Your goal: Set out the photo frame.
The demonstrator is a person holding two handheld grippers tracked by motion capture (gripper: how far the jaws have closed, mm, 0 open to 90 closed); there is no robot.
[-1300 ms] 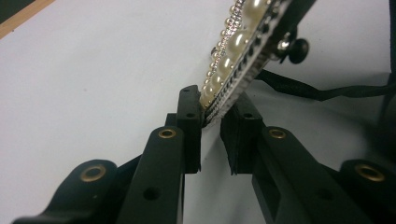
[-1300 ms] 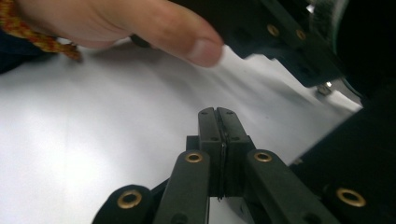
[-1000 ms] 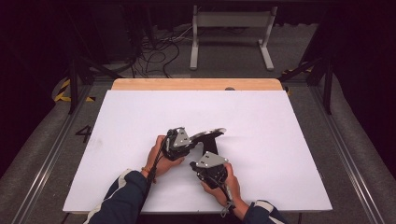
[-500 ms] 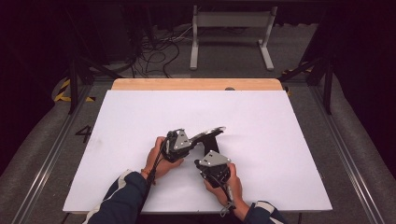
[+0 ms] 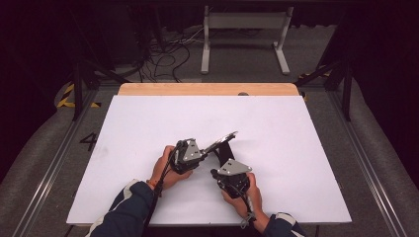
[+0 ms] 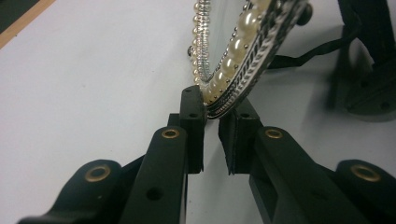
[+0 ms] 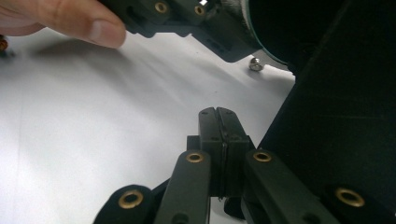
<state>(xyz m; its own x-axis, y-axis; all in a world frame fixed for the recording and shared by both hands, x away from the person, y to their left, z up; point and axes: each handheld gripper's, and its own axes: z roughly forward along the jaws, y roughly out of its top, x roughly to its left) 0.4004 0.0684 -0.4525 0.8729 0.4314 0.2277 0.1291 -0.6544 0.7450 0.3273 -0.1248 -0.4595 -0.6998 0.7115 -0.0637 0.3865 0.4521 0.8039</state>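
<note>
Item: pearl-rimmed silver frame (image 6: 243, 51), frame centre, pinched at its edge by my left claw (image 6: 212, 109). My right claw (image 7: 218, 114), pressed closed and empty, beside frame's black stand (image 7: 336, 116), lower right. White table (image 5: 296, 143) beneath.

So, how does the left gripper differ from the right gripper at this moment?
The left gripper is shut on the pearl-edged frame, holding its rim, while the right gripper has nothing between its fingers, which meet. In the high view the left gripper carries the frame tilted above the table, while the right gripper lies nearer the person. Both are black, and each is held in one hand.
</note>
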